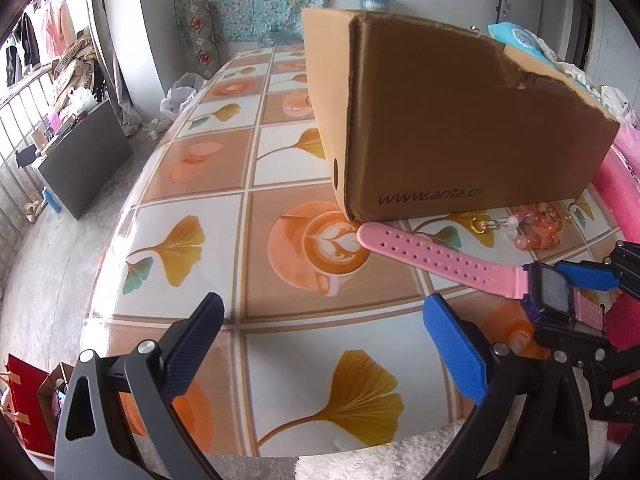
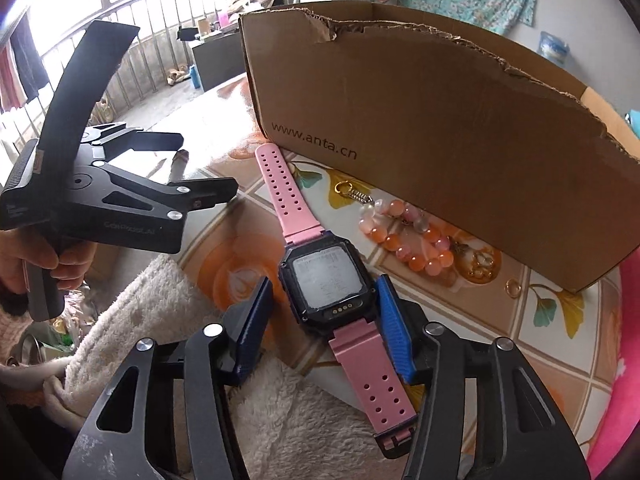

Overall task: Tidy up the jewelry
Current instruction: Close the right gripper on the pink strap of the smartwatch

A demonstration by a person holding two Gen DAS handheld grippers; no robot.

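Observation:
A pink-strapped watch [image 2: 328, 284] with a dark square case lies flat on the patterned table [image 2: 560, 360], in front of a cardboard box [image 2: 420, 120]. My right gripper [image 2: 326, 282] straddles the case. Its blue right pad [image 2: 394, 320] is against the case edge, and the dark left pad [image 2: 252, 320] stands a narrow gap off. An orange and pink bead bracelet [image 2: 416, 240] with a gold clasp and a small gold ring [image 2: 513, 287] lie by the box wall. My left gripper [image 1: 326, 340] hangs open over bare table, left of the watch [image 1: 550, 296], with nothing between its fingers.
The open-topped box [image 1: 460, 120] stands close behind the jewelry. A white fluffy towel [image 2: 160, 312] covers the table's near edge. Something bright pink [image 2: 624, 360] bounds the right side. A hand holds the left gripper [image 2: 120, 200]. The floor drops away left of the table [image 1: 192, 248].

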